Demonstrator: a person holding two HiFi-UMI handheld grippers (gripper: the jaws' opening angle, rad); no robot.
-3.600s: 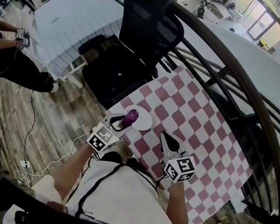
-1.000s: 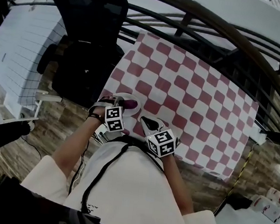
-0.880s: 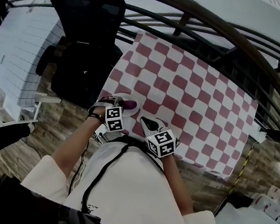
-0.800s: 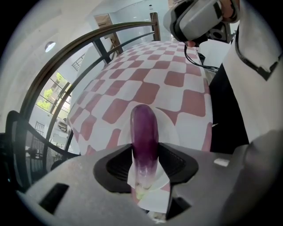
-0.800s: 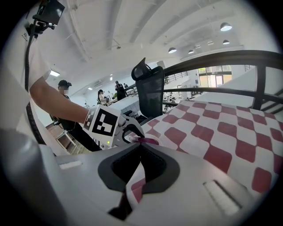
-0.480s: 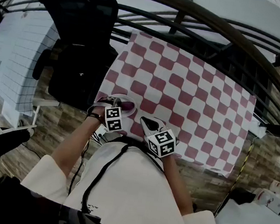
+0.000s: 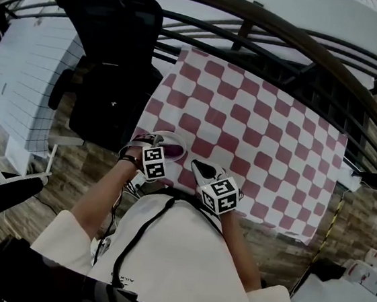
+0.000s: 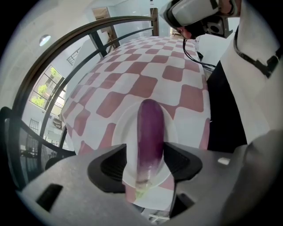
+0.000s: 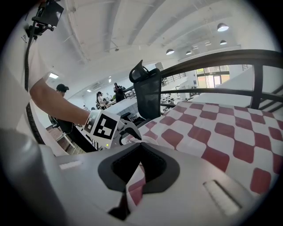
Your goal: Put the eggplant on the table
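The left gripper [image 8: 146,152] has its jaws opening, with the eggplant [image 8: 149,128] between them, lying on the white plate [image 8: 118,129] at the table's [image 8: 146,84] near corner. The right gripper [image 9: 140,152] is closed and empty. If a pad drags on withdrawal, the eggplant may roll off the plate and over the nearby edge.

A long, glossy purple eggplant [image 8: 150,128] is laid flat on a white plate [image 8: 121,128], its stem end at 6 o'clock, at the checkered table's [image 7: 259,121] 8 o'clock corner.
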